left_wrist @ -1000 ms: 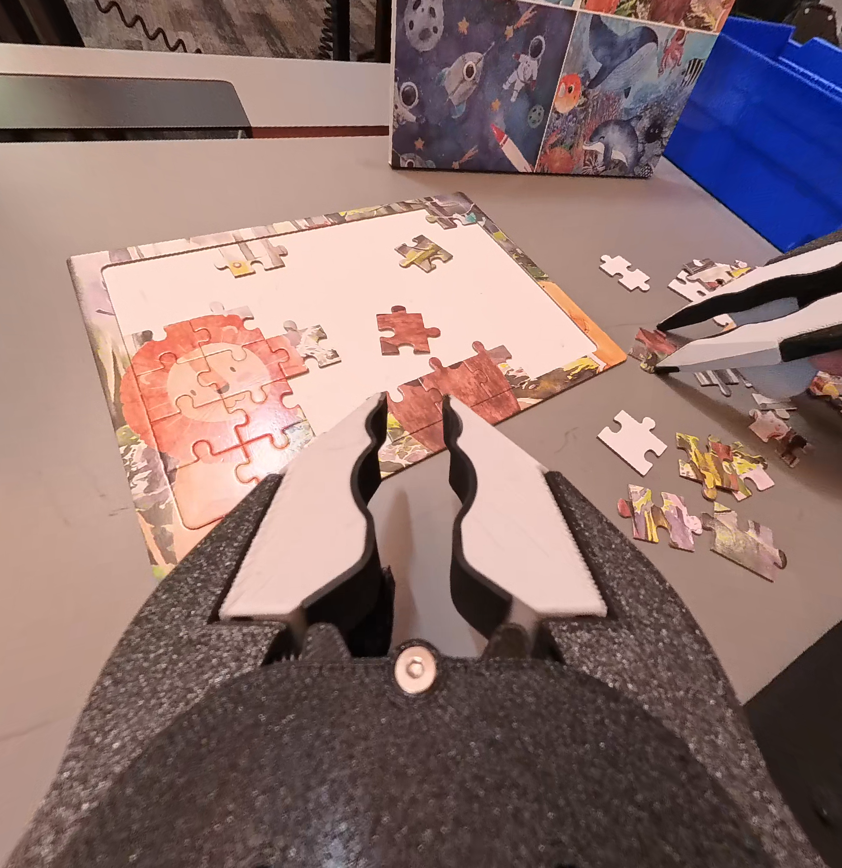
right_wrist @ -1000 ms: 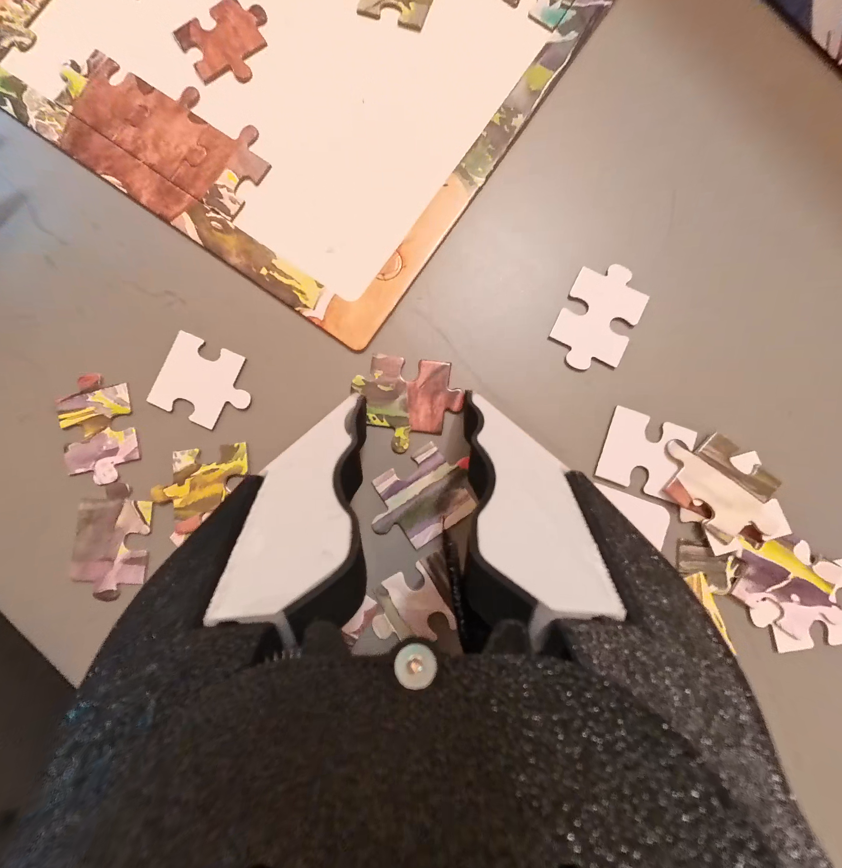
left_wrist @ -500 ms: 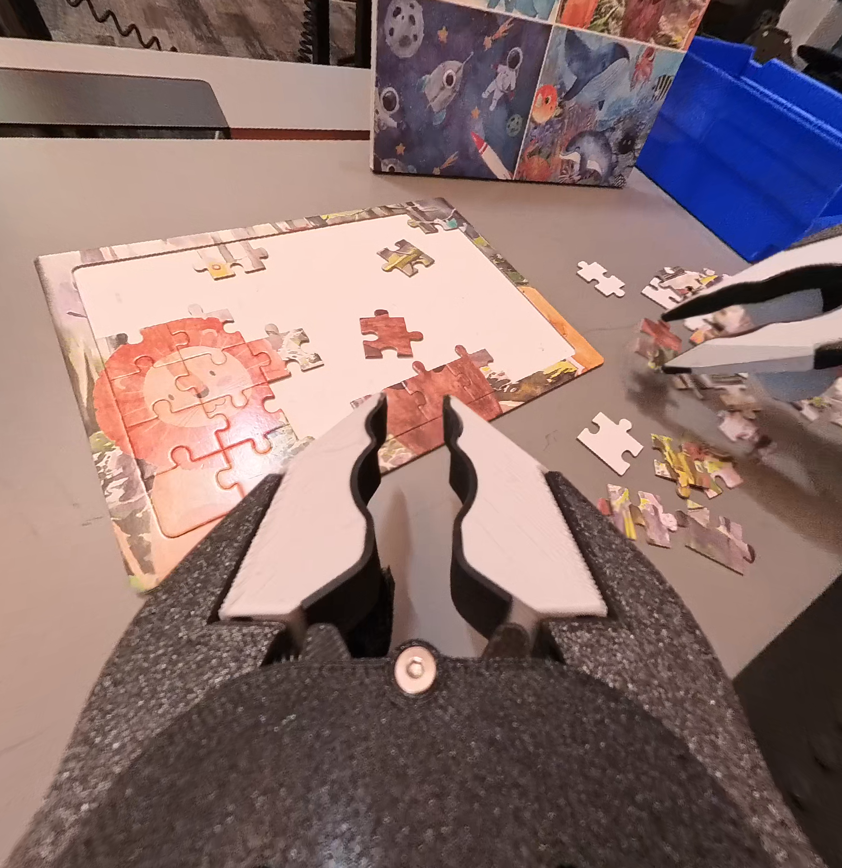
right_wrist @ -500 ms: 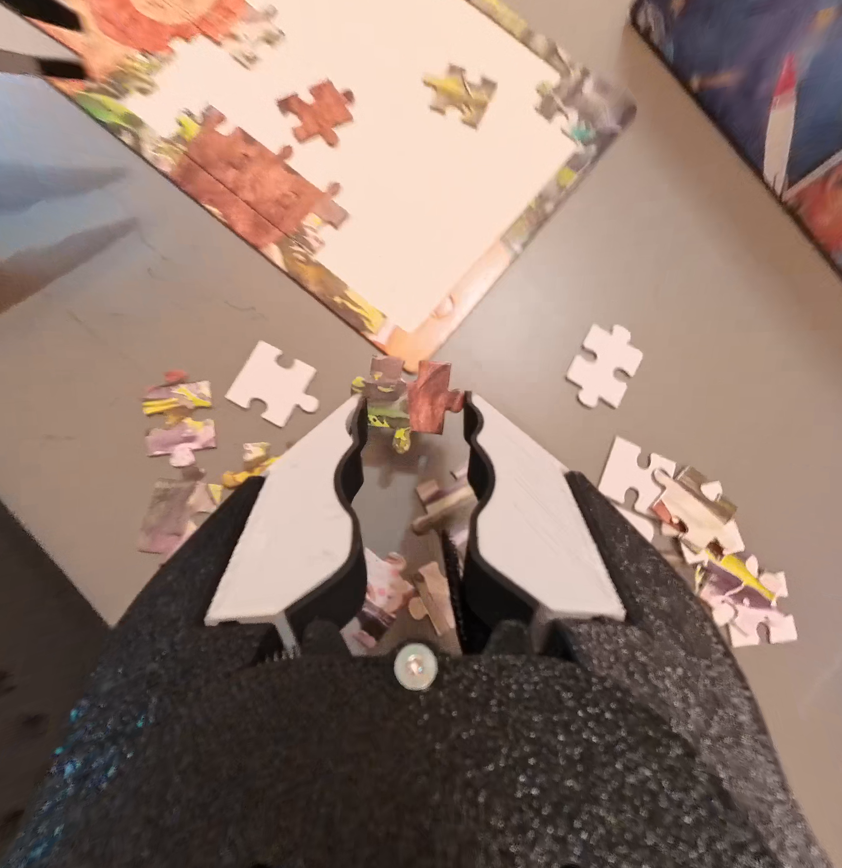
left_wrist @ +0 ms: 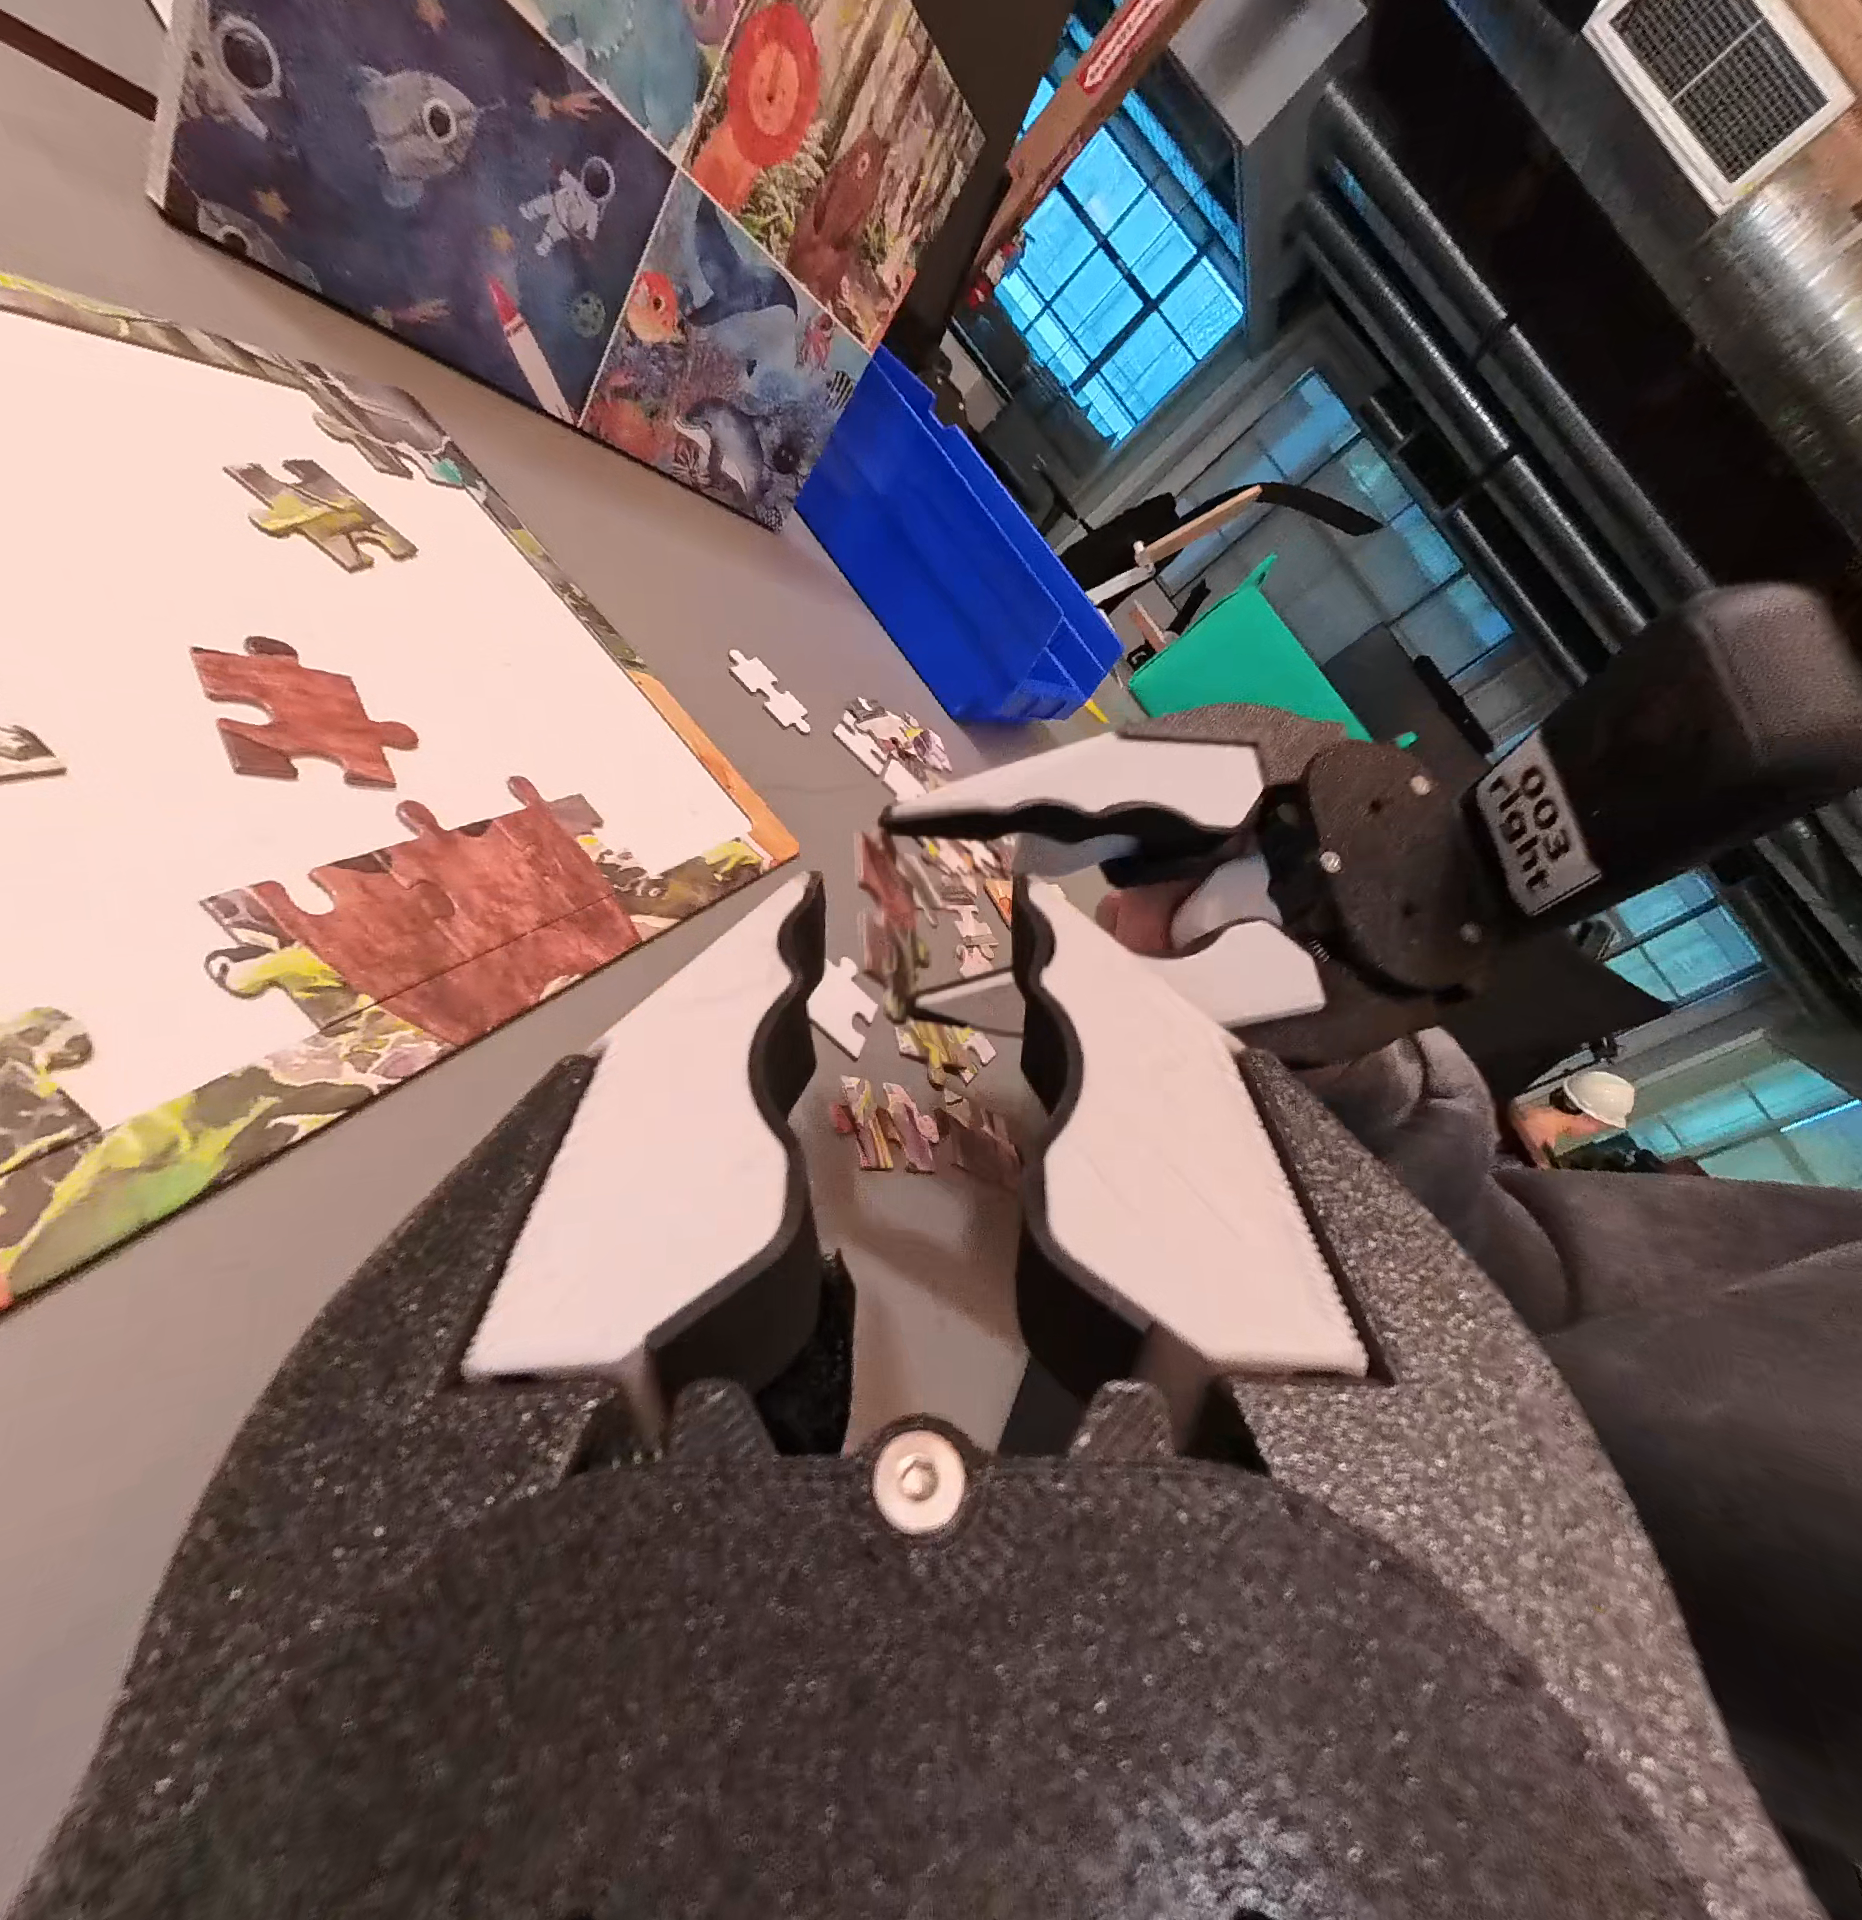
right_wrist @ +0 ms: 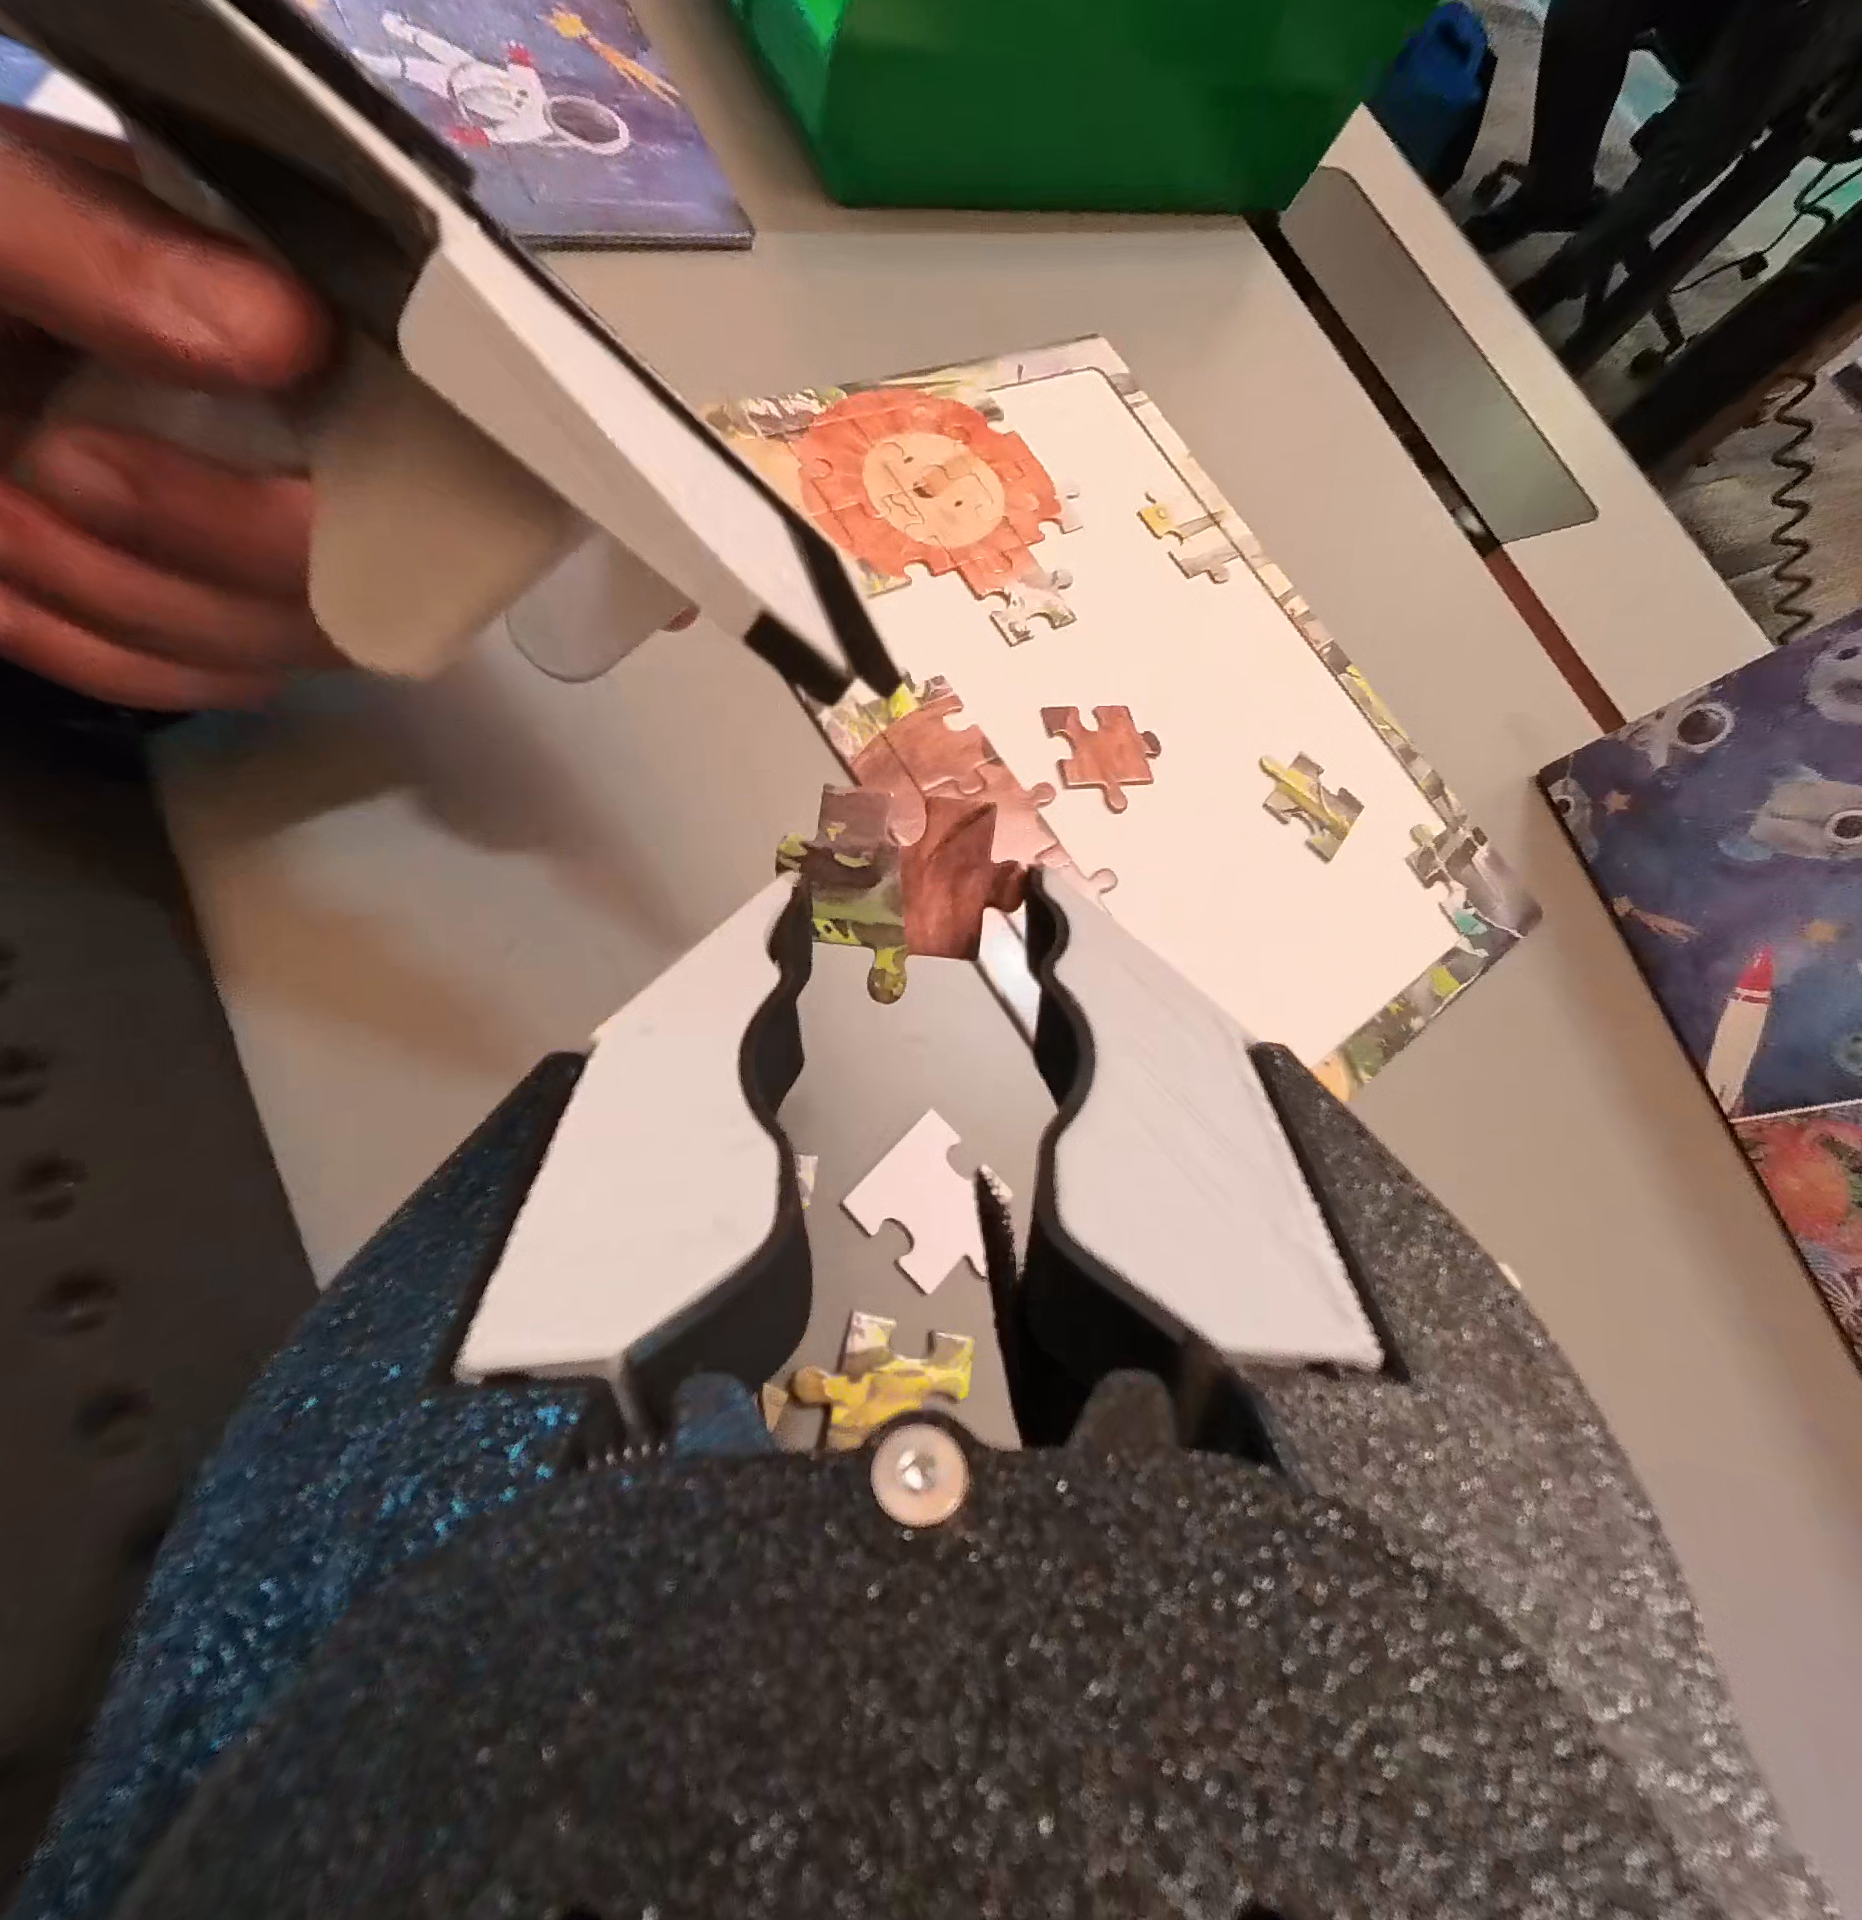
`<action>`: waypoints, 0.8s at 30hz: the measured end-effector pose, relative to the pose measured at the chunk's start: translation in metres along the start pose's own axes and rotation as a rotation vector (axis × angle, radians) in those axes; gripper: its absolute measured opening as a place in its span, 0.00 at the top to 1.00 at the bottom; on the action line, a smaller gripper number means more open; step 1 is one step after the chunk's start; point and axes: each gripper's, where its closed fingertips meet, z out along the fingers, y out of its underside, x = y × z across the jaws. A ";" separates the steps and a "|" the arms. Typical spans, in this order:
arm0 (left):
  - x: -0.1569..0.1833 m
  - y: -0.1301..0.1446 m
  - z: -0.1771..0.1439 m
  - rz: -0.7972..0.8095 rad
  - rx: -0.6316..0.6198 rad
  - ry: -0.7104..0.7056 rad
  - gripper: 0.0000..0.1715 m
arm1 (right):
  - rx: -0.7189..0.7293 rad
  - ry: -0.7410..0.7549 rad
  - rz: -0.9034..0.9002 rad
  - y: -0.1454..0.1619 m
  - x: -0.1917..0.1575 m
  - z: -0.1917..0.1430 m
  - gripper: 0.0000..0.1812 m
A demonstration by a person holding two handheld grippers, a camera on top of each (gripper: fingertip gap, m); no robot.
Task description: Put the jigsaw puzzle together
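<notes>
The puzzle board (left_wrist: 387, 582) lies on the grey table with a lion section (right_wrist: 922, 488) and a brown section (left_wrist: 470, 914) laid in. My right gripper (right_wrist: 916, 888) is shut on a brown and green puzzle piece (right_wrist: 906, 883), gripped by its edges and held in the air above the board's near edge. In the left wrist view the right gripper (left_wrist: 896, 914) holds that piece (left_wrist: 885, 925) upright just beyond my left gripper (left_wrist: 919, 899). The left gripper is open and empty. It also shows in the right wrist view (right_wrist: 844, 675), held by a hand (right_wrist: 106, 436).
Loose pieces (left_wrist: 927, 1132) lie on the table right of the board, some white side up (right_wrist: 922, 1195). A single brown piece (left_wrist: 293, 717) lies loose on the board. The picture-covered puzzle box (left_wrist: 553, 229), a blue bin (left_wrist: 958, 582) and a green bin (right_wrist: 1062, 94) stand behind. Only a small space, under 4 cm, lies between the two pairs of fingers.
My right gripper has lifted the brown and green piece off the table and swung it toward the left gripper. The left gripper has tilted, turned right and opened wider.
</notes>
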 end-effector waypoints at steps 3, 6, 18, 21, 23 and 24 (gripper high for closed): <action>-0.003 -0.001 -0.001 -0.028 0.006 -0.001 0.81 | -0.007 -0.006 0.018 0.008 -0.002 0.006 0.77; -0.011 -0.003 -0.002 -0.028 0.014 -0.047 0.81 | -0.048 0.027 0.052 0.020 0.007 0.014 0.77; -0.108 -0.036 -0.074 0.230 0.091 -0.784 0.86 | -0.072 0.003 0.293 0.014 0.037 0.058 0.77; -0.110 -0.034 -0.069 0.221 0.078 -0.769 0.86 | -0.085 -0.023 0.377 0.014 0.038 0.073 0.78; -0.109 -0.035 -0.065 0.225 0.074 -0.750 0.86 | -0.088 -0.046 0.412 0.013 0.036 0.079 0.78; -0.108 -0.036 -0.064 0.233 0.073 -0.747 0.86 | -0.084 -0.055 0.421 0.012 0.035 0.081 0.78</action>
